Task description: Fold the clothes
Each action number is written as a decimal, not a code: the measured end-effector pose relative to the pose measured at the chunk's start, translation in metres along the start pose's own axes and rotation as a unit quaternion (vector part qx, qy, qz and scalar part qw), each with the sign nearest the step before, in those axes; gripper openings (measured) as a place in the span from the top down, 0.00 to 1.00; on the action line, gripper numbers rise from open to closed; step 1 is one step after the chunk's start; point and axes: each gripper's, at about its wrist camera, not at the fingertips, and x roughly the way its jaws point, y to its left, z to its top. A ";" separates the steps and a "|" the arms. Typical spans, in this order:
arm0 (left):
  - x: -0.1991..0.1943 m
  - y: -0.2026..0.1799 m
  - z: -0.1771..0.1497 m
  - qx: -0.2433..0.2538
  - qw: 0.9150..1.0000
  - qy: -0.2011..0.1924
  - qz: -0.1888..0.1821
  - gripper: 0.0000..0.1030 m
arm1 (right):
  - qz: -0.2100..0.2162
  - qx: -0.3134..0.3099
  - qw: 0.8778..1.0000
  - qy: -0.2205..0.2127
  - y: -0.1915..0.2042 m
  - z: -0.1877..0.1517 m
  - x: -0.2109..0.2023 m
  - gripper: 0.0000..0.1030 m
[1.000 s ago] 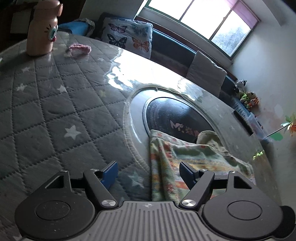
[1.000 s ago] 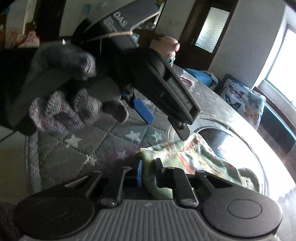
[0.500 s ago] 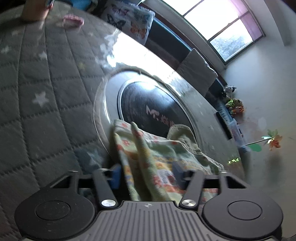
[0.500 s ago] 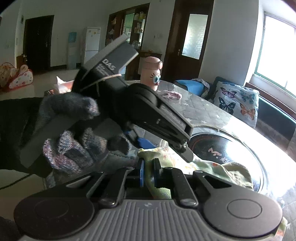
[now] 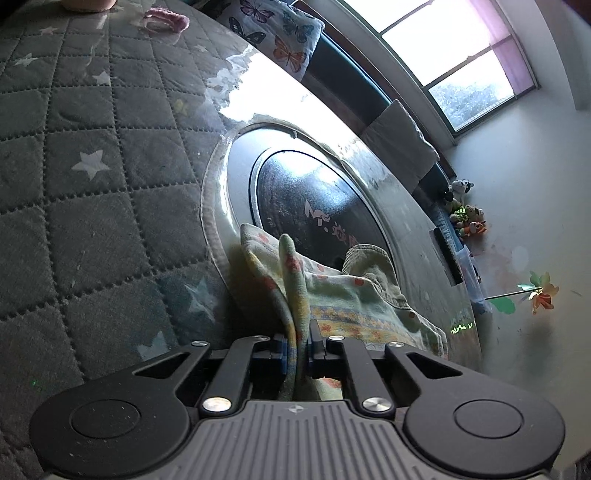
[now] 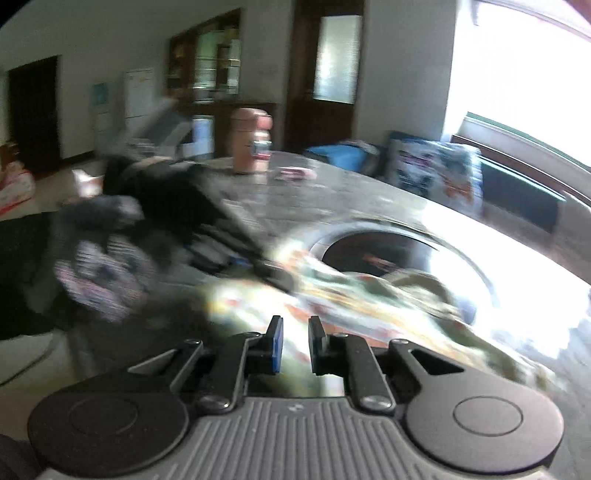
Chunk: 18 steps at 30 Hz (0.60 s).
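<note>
A green, floral-print garment (image 5: 351, 295) lies crumpled on the rim of a round dark glass disc (image 5: 314, 192) set in the table. My left gripper (image 5: 297, 345) is closing, and its pads press on an upright fold of the garment. In the blurred right wrist view the same garment (image 6: 351, 291) stretches across the front. My right gripper (image 6: 295, 339) has a narrow gap between its blue pads (image 6: 275, 343) and its jaws are opening slightly. Cloth fills that gap and shows below the pads. A gloved hand (image 6: 99, 258) holds the left gripper to the left of the cloth.
A grey quilted cover with white stars (image 5: 92, 166) spreads over the table's left part. A pink bottle (image 6: 251, 144) and a pink hair tie (image 5: 166, 18) sit at the far side. A butterfly cushion (image 5: 280, 33) lies on the bench beyond, under the window.
My left gripper went from wide open to shut on a raised fold of the garment. My right gripper swung sideways with the cloth, and its view is now blurred.
</note>
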 end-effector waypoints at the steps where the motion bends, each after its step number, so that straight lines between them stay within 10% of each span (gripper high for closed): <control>1: 0.000 0.000 0.000 0.001 1.000 0.000 0.001 0.90 | -0.014 0.012 1.000 0.003 -0.011 -0.001 0.000 0.88; 18: 0.001 -0.004 -0.002 0.017 1.000 -0.001 0.009 0.90 | -0.149 0.166 0.974 0.039 -0.151 -0.036 0.037 0.84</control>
